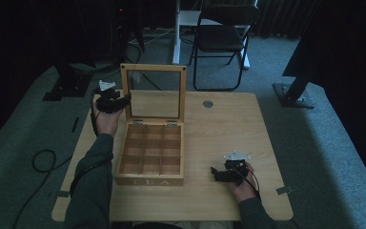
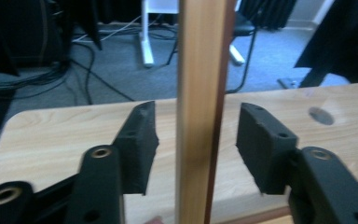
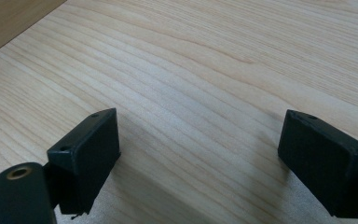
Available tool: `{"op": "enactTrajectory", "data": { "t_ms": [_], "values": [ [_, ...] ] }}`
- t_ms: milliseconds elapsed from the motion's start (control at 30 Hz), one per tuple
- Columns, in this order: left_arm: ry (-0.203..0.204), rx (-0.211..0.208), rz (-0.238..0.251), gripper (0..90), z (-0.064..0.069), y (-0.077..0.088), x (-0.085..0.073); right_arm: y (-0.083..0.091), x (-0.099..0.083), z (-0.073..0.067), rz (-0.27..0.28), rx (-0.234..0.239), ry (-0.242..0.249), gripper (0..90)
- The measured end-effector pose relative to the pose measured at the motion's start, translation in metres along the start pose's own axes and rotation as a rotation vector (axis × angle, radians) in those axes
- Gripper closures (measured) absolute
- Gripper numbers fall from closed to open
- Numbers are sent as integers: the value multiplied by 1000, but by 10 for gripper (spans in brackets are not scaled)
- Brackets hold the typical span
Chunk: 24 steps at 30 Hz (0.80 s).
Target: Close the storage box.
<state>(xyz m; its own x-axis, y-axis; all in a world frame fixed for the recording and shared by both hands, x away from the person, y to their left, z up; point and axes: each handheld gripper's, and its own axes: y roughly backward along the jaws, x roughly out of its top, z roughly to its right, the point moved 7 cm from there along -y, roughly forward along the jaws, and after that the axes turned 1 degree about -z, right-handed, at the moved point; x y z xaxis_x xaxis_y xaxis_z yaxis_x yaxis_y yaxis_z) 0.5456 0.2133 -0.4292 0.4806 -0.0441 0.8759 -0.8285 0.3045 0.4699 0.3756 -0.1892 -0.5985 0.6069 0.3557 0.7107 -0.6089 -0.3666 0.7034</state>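
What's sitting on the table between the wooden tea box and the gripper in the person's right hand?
Nothing: in the high view, the table is bare wood between the tea box and the right gripper, whose jaws stand open.

One tea box, nine compartments; two tools; one chair.

Grey carpet is laid throughout, dimly lit. A black folding chair is placed at twelve o'clock; dark curtains are hung behind.
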Motion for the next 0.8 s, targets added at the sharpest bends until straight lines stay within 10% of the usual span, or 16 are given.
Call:
{"op": "enactTrajectory", "data": {
  "t_ms": [800],
  "values": [
    [-55, -150, -21, 437, 5, -8, 9, 0, 0, 0, 0, 1, 4, 122]
  ]
}}
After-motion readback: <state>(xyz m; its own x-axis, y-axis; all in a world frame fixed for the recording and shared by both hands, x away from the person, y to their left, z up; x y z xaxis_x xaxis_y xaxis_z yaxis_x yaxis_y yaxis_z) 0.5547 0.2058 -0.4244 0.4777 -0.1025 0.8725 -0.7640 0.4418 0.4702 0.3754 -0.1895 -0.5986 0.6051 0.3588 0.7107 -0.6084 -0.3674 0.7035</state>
